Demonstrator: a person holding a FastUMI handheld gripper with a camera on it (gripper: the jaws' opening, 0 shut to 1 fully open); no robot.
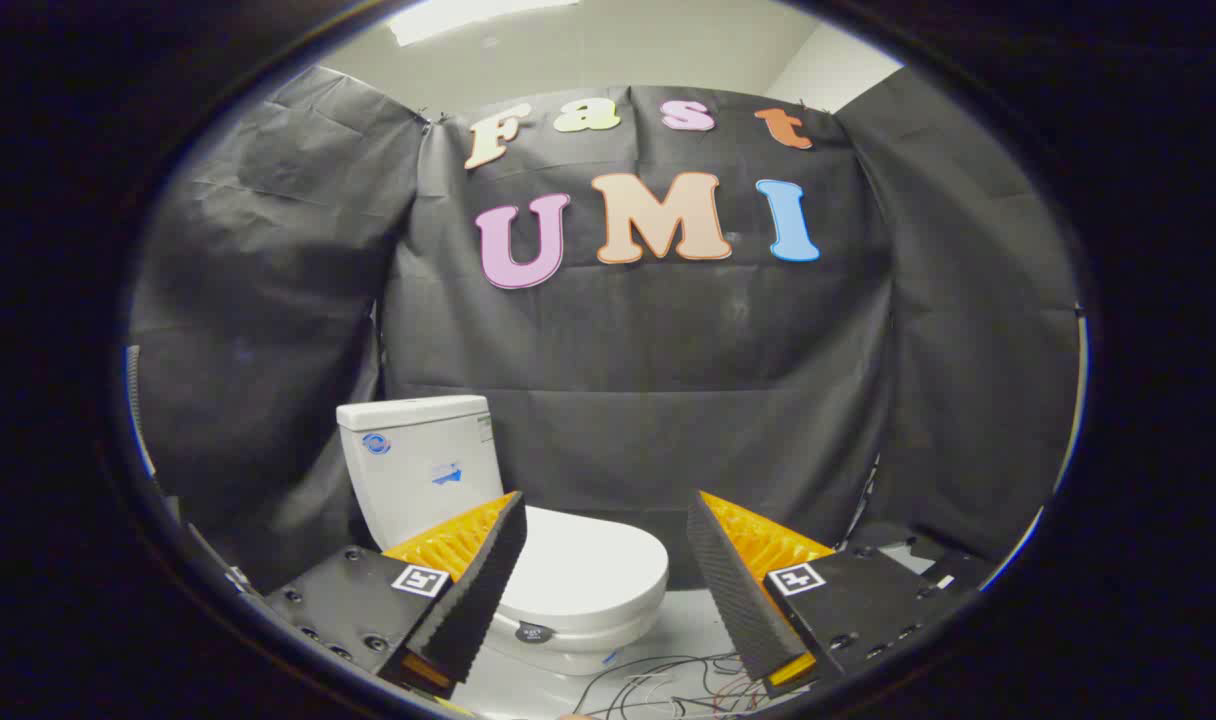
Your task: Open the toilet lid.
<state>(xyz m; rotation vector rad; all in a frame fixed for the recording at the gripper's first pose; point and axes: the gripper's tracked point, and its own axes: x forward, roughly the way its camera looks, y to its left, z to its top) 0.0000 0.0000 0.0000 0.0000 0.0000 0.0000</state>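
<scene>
Gripper [603,570] is hanging in free air w/ fingers spread wide apart, gripping nothing, nothing touching either pad. Toilet [528,560] is sitting ahead of and below the fingers, offset twd the left finger, which is covering part of the bowl. Toilet lid [593,580] is lying flat down on the seat, fully closed, so task is at zero: approach, getting under the lid edge and lifting are all left, judging by this. Lid's front rim is showing betw the fingers as a rounded lip, prob the best place to hook. Tank [418,465] is standing upright behind the lid, near the booth wall, and is likely limiting how far back the lid swings. Loose wires [668,685] are trailing on the pale floor [688,630] just in front of the bowl, a snag risk if coming in low. Room above and to the right of the bowl is looking open for the approach.
</scene>
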